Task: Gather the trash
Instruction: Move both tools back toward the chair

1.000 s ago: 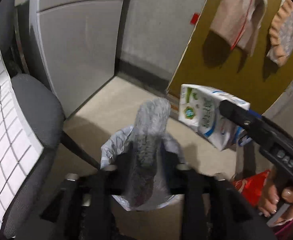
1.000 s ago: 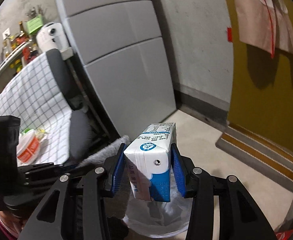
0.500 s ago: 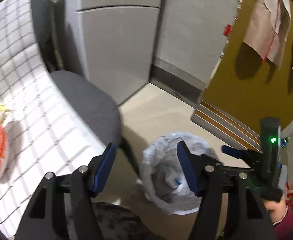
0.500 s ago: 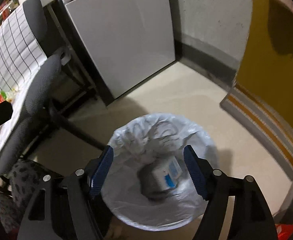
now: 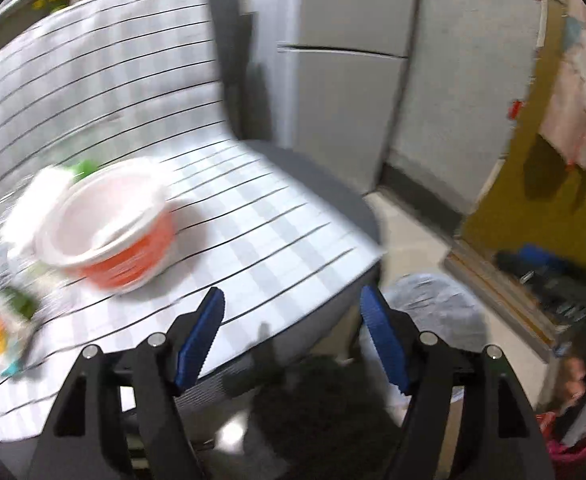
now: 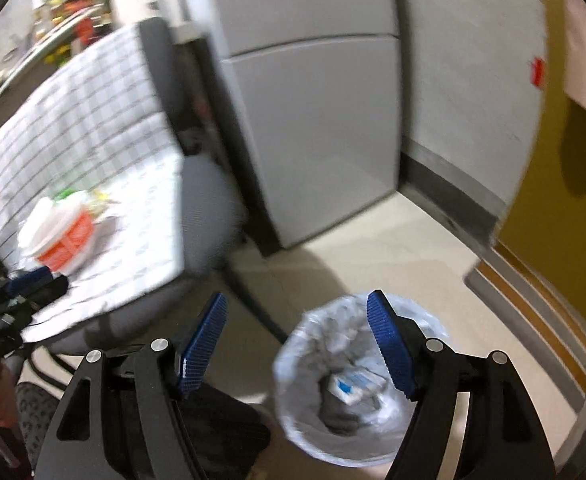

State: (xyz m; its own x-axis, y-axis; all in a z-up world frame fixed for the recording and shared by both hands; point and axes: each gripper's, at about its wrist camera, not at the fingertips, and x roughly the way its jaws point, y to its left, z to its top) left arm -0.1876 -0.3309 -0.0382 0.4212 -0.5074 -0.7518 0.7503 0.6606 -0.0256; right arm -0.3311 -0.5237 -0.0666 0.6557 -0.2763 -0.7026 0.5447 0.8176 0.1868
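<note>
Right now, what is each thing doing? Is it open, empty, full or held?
Left gripper: jaws opening, nothing between them.
Right gripper: open, empty.
Trash bin: lined with a bag, milk carton lying inside.
Orange bowl: upright on the checked cloth, not held.

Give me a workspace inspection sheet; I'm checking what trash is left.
Surface: checked cloth draped over chair.
Job's things: orange bowl and wrappers on cloth; carton in lined bin.
Clutter: shelf items, blurred.
Grippers: left gripper opening, empty; right gripper open, empty.
Cables: nothing seen.
Surroundings: grey cabinet, yellow door.
</note>
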